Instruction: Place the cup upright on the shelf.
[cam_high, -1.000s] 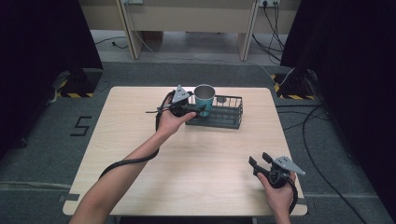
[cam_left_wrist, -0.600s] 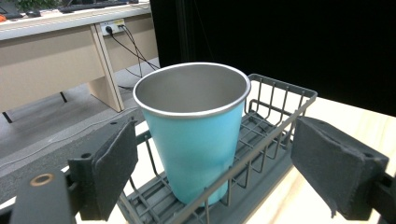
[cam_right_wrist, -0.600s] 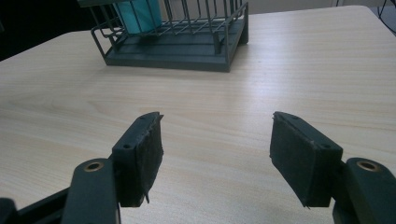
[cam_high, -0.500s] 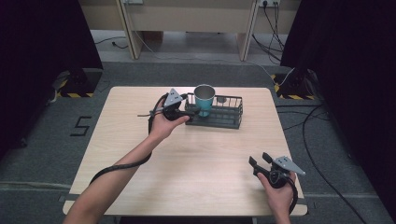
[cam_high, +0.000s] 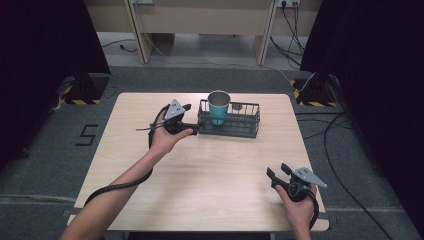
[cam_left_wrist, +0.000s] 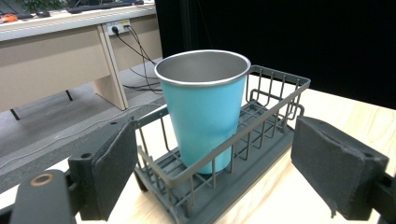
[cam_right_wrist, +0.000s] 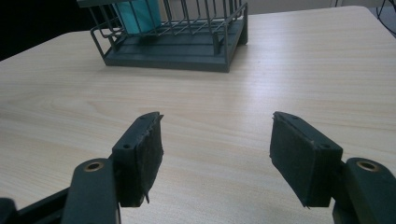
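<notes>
Table: rectangular top of pale wood-grain laminate, smooth and matt, standing on grey carpet.

Rack: a long, low basket of dark grey wire with upright bars, a rounded top rail and a slatted base, set at the far middle of the table. In the left gripper view its near corner lies between the two jaws, not touched by either pad.

Cup: a tapered tumbler with a teal outer wall, bare metal inside and a thin rolled rim. It stands upright in the left end of the rack, its base on the slats.

Left gripper: held just beside the rack's left end, pointing at it, a grey three-cornered plate on top. Jaws spread wide, nothing clamped; pads are black, coarse foam with frayed edges.

Right gripper: at the near right corner of the table, well apart from the rack. Jaws stand apart over bare wood, holding nothing. The rack's wire wall stands between this gripper and the cup
</notes>
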